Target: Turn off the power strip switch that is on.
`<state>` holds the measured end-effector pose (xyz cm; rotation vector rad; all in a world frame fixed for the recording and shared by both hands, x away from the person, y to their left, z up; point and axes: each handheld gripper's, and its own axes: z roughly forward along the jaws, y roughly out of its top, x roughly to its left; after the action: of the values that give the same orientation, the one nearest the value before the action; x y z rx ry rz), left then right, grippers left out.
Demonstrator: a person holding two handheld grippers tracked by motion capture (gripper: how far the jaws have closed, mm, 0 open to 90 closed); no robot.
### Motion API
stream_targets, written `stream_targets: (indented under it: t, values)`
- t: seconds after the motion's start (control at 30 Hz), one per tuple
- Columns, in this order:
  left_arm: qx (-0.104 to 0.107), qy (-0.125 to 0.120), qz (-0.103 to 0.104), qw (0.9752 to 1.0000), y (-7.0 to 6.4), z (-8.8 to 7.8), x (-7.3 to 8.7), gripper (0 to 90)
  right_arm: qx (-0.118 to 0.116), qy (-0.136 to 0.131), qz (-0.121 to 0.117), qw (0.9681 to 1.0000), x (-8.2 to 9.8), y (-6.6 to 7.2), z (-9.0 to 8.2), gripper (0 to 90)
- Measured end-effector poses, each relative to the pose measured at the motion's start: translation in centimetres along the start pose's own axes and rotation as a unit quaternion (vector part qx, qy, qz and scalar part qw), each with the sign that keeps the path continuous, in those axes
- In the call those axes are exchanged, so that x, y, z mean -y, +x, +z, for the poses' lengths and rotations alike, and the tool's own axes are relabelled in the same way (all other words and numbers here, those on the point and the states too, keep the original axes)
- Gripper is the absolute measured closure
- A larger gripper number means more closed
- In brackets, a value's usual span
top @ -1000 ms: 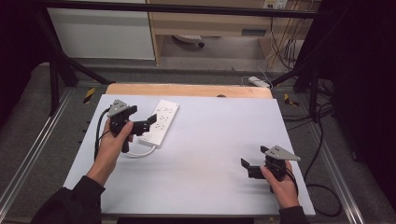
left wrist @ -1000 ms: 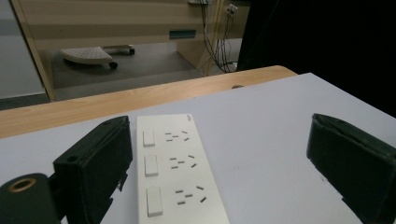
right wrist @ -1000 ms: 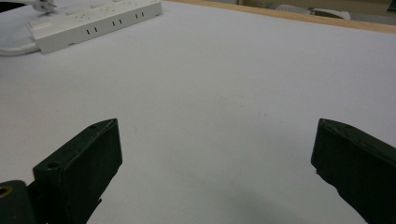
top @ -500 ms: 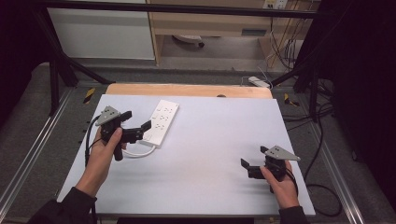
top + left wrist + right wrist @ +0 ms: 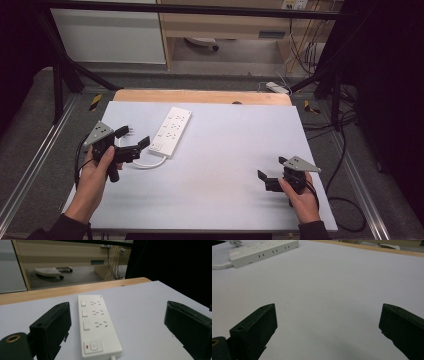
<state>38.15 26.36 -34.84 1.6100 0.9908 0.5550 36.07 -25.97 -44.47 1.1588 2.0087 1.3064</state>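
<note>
Jaws of left gripper (image 5: pixel 134 138) spread wide, empty — aimed at power strip (image 5: pixel 171 132); right gripper (image 5: pixel 272 172) likewise released, over table (image 5: pixel 225 150).

Power strip (image 5: pixel 94 326): white plastic, smooth, with a slight shine.
Cord (image 5: pixel 148 164): white, smooth, looks like plastic.
Surface (image 5: pixel 230 150): pale grey-white top, matt and even.
Far edge (image 5: pixel 200 96): light wood, smooth.
Left gripper (image 5: pixel 134 142): black matt plastic jaws.
Right gripper (image 5: pixel 270 172): the same black matt jaws; grey matt plate on top.
</note>
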Motion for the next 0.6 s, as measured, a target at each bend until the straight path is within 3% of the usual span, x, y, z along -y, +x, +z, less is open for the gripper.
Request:
stream_targets:
  t: [0.5, 0.6]
  values:
    - [-0.008, -0.009, -0.018, 0.9998, 0.3, -2.3, 2.0, 6.9, 0.0, -0.001, 0.0, 1.0, 0.0, 0.0, 0.0, 2.1]
    - [-0.006, -0.003, -0.013, 0.9999, 0.2, -2.6, 2.7, 6.9, 0.001, -0.001, -0.003, 1.0, 0.0, 0.0, -0.1, 2.1]
